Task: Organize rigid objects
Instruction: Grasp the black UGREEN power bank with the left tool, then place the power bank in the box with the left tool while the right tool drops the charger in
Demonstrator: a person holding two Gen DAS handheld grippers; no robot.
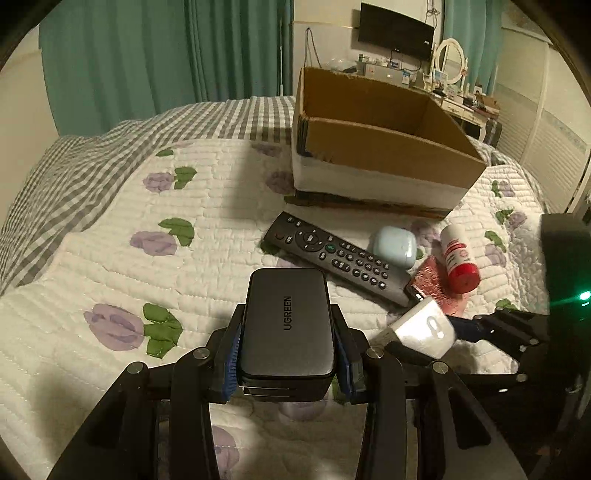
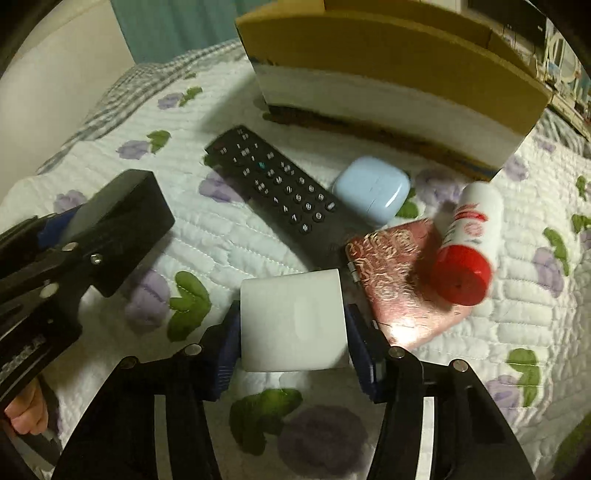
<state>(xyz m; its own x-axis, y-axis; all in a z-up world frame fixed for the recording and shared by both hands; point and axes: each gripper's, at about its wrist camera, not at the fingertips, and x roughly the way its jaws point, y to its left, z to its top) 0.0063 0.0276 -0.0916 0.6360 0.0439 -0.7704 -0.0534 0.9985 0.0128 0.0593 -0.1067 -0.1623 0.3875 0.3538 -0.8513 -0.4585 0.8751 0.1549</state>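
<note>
My left gripper (image 1: 287,343) is shut on a dark grey UGREEN case (image 1: 287,321) and holds it above the quilt. My right gripper (image 2: 293,325) is shut on a white block-shaped device (image 2: 293,319), also seen in the left wrist view (image 1: 424,326). On the bed lie a black remote (image 1: 332,254) (image 2: 273,184), a pale blue earbud case (image 1: 395,245) (image 2: 371,188), a white bottle with a red cap (image 1: 458,258) (image 2: 469,243) and a pink patterned case (image 2: 399,280). An open cardboard box (image 1: 376,147) (image 2: 388,62) stands behind them.
The floral quilt (image 1: 147,240) covers the bed, with a grey checked border at the left. Green curtains, a wall TV (image 1: 395,31) and a cluttered dresser with a mirror (image 1: 448,59) are in the background. The left gripper shows in the right wrist view (image 2: 110,229).
</note>
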